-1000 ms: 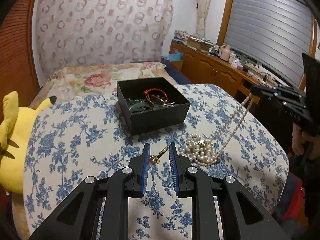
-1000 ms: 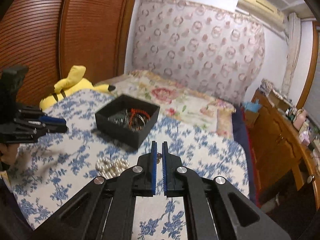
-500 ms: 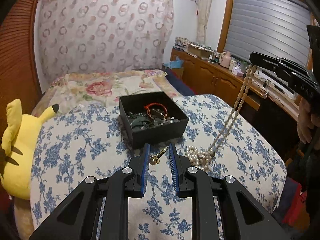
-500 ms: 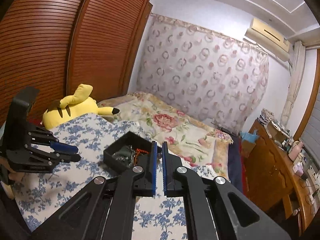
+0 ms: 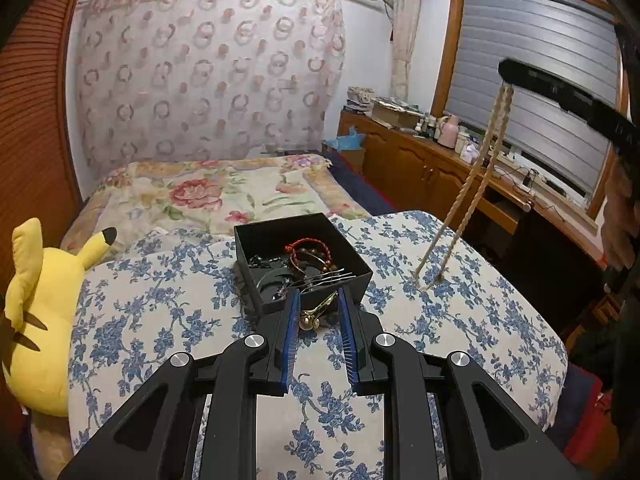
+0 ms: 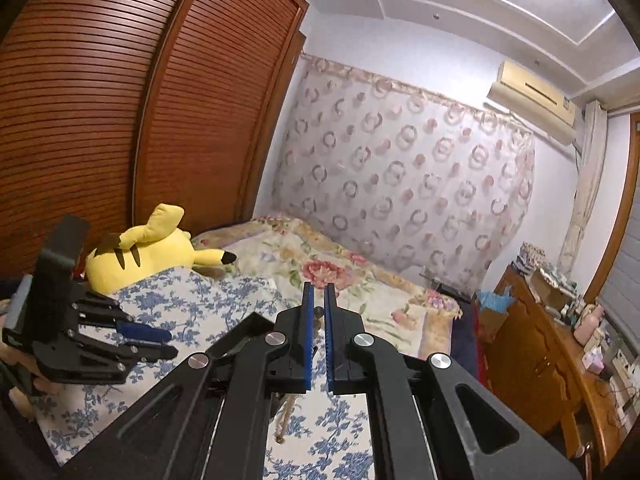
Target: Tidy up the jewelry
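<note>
A black open box [image 5: 352, 268] with bracelets and hair clips in it sits on the blue-flowered cloth. My left gripper [image 5: 319, 300] is open, low over the cloth just in front of the box, with a gold pin with a ball end [image 5: 316, 312] lying between its fingers. My right gripper [image 6: 319, 292] is shut on a long pearl necklace [image 5: 468, 200] and holds it high; the strand hangs free, its lower end just above the cloth right of the box. The right gripper shows in the left wrist view [image 5: 508, 70], the left gripper in the right wrist view [image 6: 164, 344].
A yellow Pikachu plush [image 5: 32, 320] lies at the cloth's left edge. A bed with a floral cover [image 5: 212, 192] is behind. A wooden sideboard [image 5: 420, 160] with clutter stands at the right, a slatted wardrobe [image 6: 140, 120] at the left.
My right gripper has risen with the necklace, lifting the whole pearl heap off the cloth. My left gripper has moved forward towards the box, still open around the gold pin.
</note>
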A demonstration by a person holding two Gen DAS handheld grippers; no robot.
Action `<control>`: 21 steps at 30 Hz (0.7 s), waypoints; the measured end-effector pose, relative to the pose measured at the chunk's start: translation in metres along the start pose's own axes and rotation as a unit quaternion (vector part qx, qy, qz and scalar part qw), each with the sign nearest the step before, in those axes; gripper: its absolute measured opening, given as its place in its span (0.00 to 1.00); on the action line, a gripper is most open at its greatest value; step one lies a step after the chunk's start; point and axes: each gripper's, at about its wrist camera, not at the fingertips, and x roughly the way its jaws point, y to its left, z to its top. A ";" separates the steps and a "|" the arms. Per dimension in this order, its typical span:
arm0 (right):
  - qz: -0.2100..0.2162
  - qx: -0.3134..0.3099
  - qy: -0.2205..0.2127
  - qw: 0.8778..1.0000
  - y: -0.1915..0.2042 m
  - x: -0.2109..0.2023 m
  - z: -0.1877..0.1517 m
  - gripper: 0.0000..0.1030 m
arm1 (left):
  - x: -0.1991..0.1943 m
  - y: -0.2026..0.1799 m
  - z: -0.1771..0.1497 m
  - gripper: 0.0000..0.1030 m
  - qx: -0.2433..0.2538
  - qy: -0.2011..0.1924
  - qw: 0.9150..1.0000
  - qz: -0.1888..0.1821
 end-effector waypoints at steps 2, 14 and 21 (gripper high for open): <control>-0.001 -0.005 0.001 1.000 0.001 0.002 0.003 0.05 | 0.001 0.000 0.002 0.18 0.001 -0.001 1.000 0.000; 0.031 0.014 0.015 0.999 -0.005 0.039 0.005 0.05 | 0.013 0.008 0.034 0.18 0.011 -0.011 1.000 0.009; 0.042 0.024 0.013 0.999 -0.013 0.074 0.016 0.05 | 0.038 0.017 0.055 0.18 0.008 -0.008 1.000 0.009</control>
